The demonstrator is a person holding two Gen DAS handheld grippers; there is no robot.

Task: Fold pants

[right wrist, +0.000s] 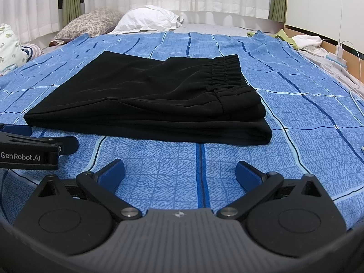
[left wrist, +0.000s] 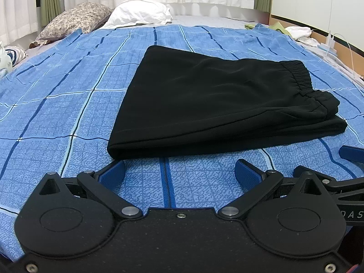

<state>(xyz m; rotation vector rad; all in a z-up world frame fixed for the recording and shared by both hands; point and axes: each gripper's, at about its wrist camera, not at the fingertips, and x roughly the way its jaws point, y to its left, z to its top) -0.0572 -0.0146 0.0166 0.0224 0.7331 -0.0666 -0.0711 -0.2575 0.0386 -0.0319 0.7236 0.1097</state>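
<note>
Both spread-fingered grippers [left wrist: 179, 170] [right wrist: 179, 170] sit just short of folded pants [left wrist: 216, 104].

The black pants [left wrist: 216, 104] lie folded into a compact, flat stack on the blue checked bedspread [left wrist: 68, 113], roughly in the middle of the bed. The gathered elastic waistband [right wrist: 224, 72] sits on top at the right end of the bundle, its ruched fabric facing up. The opposite, left end is a smooth rounded fold. Along the near edge at least two layers show, the lower one jutting out slightly past the upper at the right corner; how many layers there are in all is hard to tell, as the dark cloth swallows the seams. The top surface is mostly smooth, with a few soft creases.
</note>
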